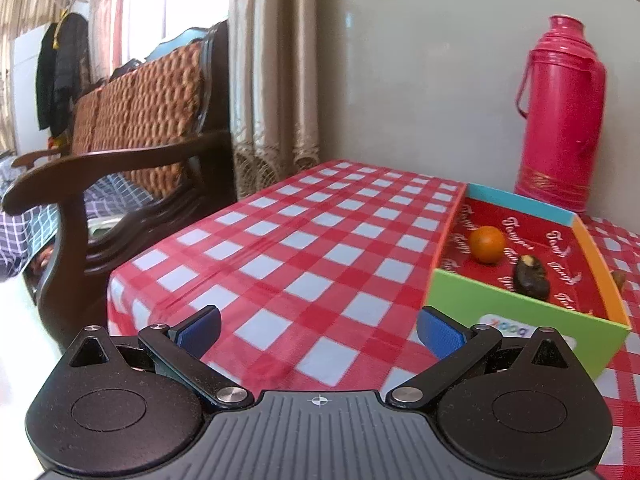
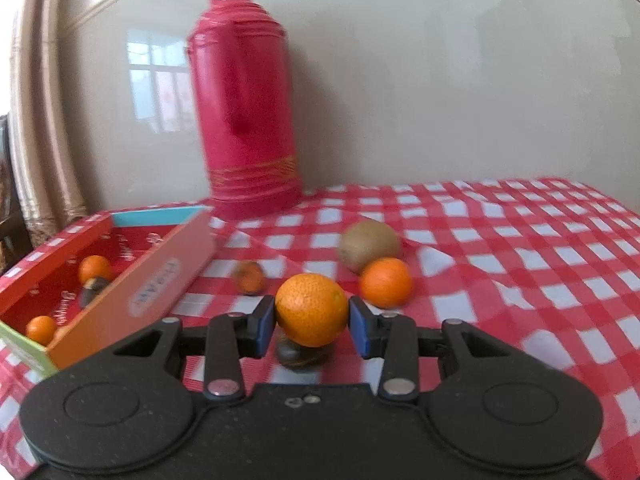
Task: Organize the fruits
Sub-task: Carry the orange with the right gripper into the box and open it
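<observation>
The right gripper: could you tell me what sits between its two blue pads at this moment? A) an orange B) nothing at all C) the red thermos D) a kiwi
A: in the right wrist view an orange fills the gap of the right gripper, with a blue pad close on each side, while the kiwi lies farther back on the checkered cloth.

A glossy beige wall (image 1: 420,80) backs the counter (image 1: 304,248), which wears a red-and-white checked cloth. Beige fringed curtains (image 1: 272,80) hang at the wall's left edge. Beside the counter stands a dark wooden armchair (image 1: 120,168) with a woven orange back cushion (image 1: 144,112). Daylight pours through a window (image 1: 148,4) behind it; dark coats (image 1: 60,68) hang farther off.
</observation>
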Available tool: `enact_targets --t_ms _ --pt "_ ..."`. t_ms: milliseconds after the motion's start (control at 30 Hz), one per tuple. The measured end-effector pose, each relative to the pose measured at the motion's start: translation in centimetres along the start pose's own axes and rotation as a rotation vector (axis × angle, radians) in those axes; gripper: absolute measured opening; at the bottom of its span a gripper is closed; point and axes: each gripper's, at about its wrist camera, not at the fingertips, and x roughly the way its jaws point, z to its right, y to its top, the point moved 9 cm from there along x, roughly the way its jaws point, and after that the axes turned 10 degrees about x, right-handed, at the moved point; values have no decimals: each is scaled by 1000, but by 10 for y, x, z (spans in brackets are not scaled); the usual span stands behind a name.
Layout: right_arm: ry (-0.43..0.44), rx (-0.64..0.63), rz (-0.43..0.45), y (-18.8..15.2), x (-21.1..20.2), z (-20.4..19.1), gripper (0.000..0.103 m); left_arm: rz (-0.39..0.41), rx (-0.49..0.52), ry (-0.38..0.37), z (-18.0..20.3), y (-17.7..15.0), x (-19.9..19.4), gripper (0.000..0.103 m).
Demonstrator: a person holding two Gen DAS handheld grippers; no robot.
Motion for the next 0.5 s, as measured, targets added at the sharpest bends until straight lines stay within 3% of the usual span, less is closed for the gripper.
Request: enact_targets --t_ms 500 --pt "96 -62 30 -5 0 -48 31 -20 -26 48 -35 -12 2 103"
